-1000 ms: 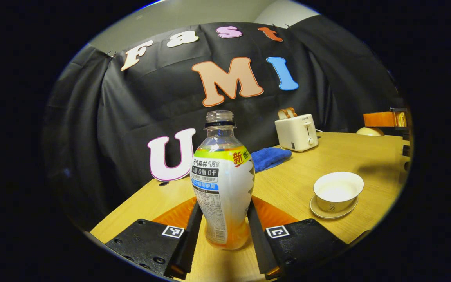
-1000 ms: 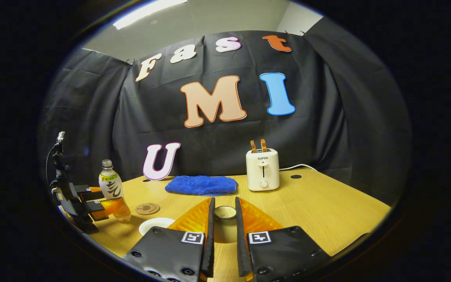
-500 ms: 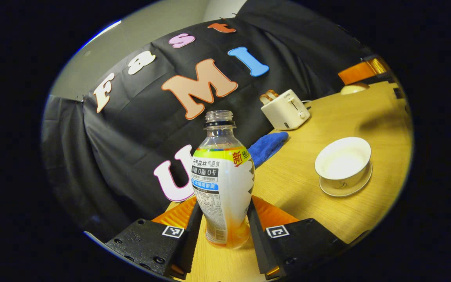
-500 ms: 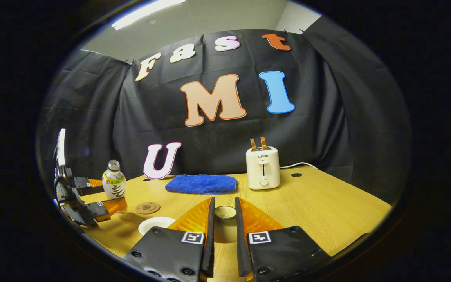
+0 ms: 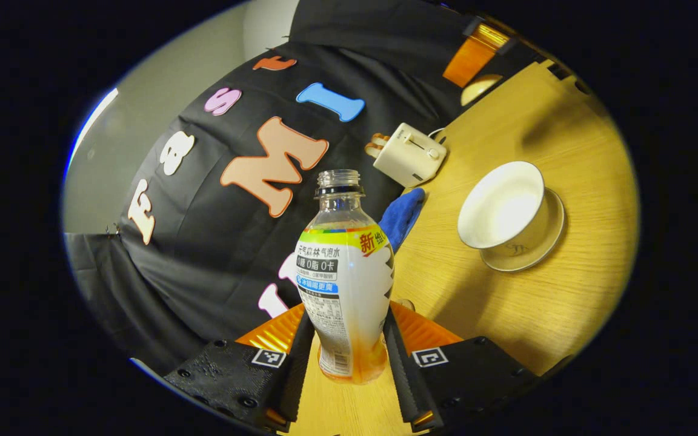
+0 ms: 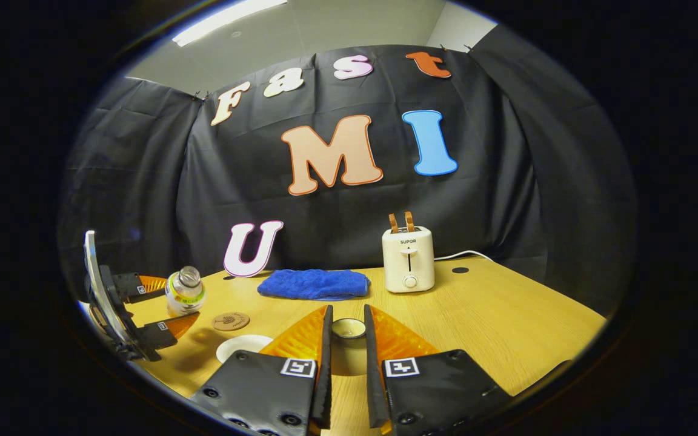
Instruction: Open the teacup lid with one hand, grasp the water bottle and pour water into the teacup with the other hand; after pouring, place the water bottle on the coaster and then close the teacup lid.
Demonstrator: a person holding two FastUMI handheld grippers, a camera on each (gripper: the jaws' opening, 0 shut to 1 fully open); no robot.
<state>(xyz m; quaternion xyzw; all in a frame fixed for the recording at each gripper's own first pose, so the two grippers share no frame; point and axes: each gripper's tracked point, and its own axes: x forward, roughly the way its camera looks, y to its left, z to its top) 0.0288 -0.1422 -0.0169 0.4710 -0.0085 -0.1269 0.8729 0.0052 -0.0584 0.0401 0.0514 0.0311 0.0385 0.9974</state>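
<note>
1. Left gripper view: left gripper [image 5: 344, 351] clamps both fingers on the uncapped clear plastic water bottle with a white label [image 5: 344, 284], held above the wooden table [image 5: 573, 284]. The white open teacup on its saucer [image 5: 506, 209] sits to the right, near a blue cloth [image 5: 402, 215] and a white toaster [image 5: 408, 158].
2. Right gripper view: right gripper [image 6: 347, 345] is narrowly closed on the round white teacup lid [image 6: 348, 329]. The bottle is tilted at the far left, over a round brown coaster [image 6: 231, 321].

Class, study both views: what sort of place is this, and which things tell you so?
Probably a staged kitchen-style booth: a wooden table against a black cloth wall, set with a toaster, a blue cloth and a teacup.
</note>
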